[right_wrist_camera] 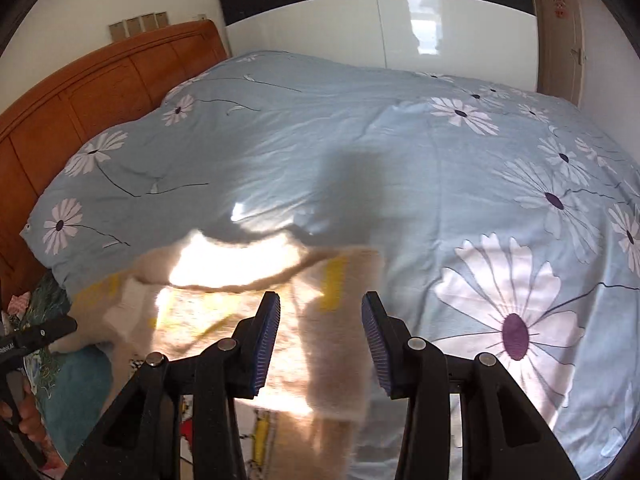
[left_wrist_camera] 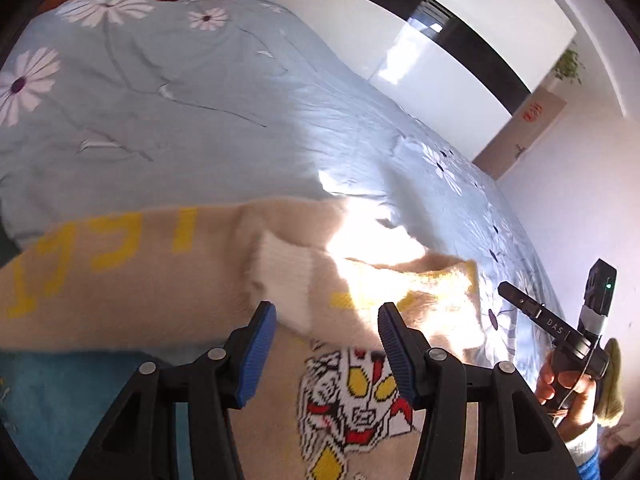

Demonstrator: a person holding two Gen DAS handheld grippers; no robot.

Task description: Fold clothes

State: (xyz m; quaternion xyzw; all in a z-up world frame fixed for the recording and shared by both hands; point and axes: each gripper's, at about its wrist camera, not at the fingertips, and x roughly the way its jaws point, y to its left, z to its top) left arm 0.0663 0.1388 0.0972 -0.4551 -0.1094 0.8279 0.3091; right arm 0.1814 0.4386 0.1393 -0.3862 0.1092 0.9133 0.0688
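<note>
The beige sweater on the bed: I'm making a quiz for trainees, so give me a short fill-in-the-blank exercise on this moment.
1. The beige sweater carries letters knitted in ____.
2. The sweater lies on a light blue duvet printed with ____.
3. The headboard behind the bed is made of ____.
4. The left gripper and right gripper both have jaws that are ____.

Missing words: yellow; daisies; wood; open
</note>
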